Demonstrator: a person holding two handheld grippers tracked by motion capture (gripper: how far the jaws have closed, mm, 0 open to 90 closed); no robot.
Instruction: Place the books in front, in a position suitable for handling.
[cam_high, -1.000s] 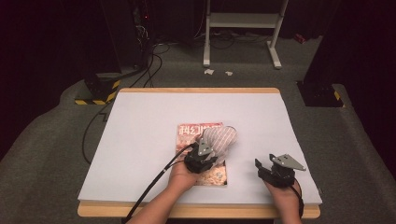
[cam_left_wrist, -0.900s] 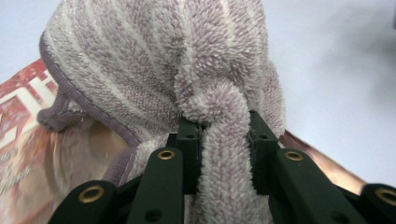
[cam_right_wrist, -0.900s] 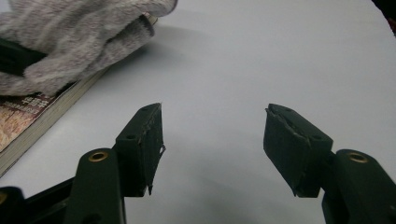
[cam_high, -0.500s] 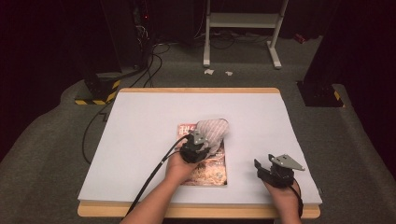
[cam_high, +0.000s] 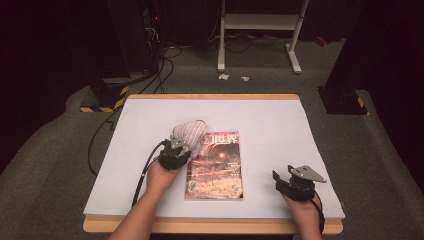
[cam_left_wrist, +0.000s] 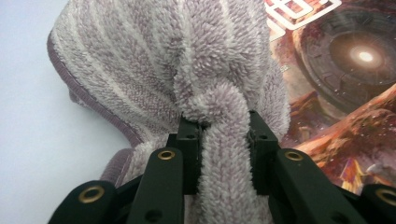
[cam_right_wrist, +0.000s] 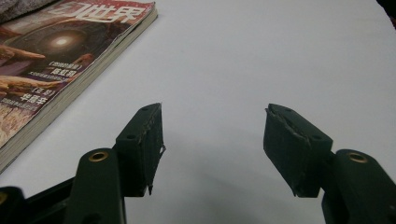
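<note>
A fluffy grey-and-white striped towel (cam_high: 189, 133) is bunched up at the top left corner of a magazine (cam_high: 218, 167) with a reddish space-scene cover. My left gripper (cam_high: 176, 148) is shut on a fold of that towel (cam_left_wrist: 224, 140), which fills the space between its jaws. The magazine (cam_left_wrist: 345, 84) lies flat beside and partly under the cloth. My right gripper (cam_high: 292, 180) rests low at the table's front right, open and holding nothing (cam_right_wrist: 214, 140), with the magazine (cam_right_wrist: 60, 65) off to its left.
A white sheet covers the wooden-edged table (cam_high: 280, 120). Beyond the far edge are a white metal stand (cam_high: 260, 30), black cables (cam_high: 160, 55) on grey carpet and a striped yellow-black base (cam_high: 105, 97). A black box (cam_high: 345, 100) stands at the right.
My left gripper has dragged the towel leftward off the magazine, uncovering most of the cover. The right gripper has stayed in place.
</note>
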